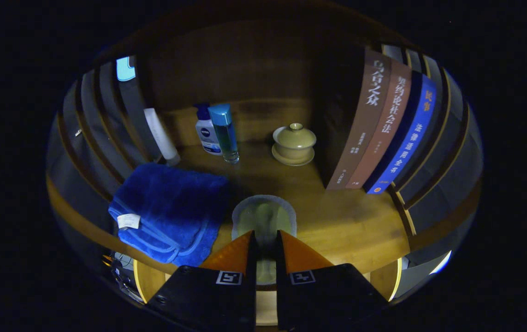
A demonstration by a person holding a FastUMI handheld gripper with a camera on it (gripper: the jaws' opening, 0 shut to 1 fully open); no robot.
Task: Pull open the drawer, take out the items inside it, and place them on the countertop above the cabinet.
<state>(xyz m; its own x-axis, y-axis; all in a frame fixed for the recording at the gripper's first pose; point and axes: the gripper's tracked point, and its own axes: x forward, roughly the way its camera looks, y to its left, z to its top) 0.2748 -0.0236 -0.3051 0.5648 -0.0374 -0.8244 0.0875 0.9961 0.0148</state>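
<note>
My gripper is shut on a flat, pale green oval item with a grey rim. The item sticks out ahead of the fingertips, over the front part of the wooden countertop; whether it touches the wood I cannot tell. A folded blue towel with a white tag lies on the countertop just left of the fingers. Below the countertop's front edge, parts of a lighter wooden drawer show on either side of the fingers.
At the back of the countertop stand a white pump bottle, a blue-capped clear bottle, a white tube and a lidded olive cup on a saucer. Three upright books close off the right. Bare wood lies right of the fingers.
</note>
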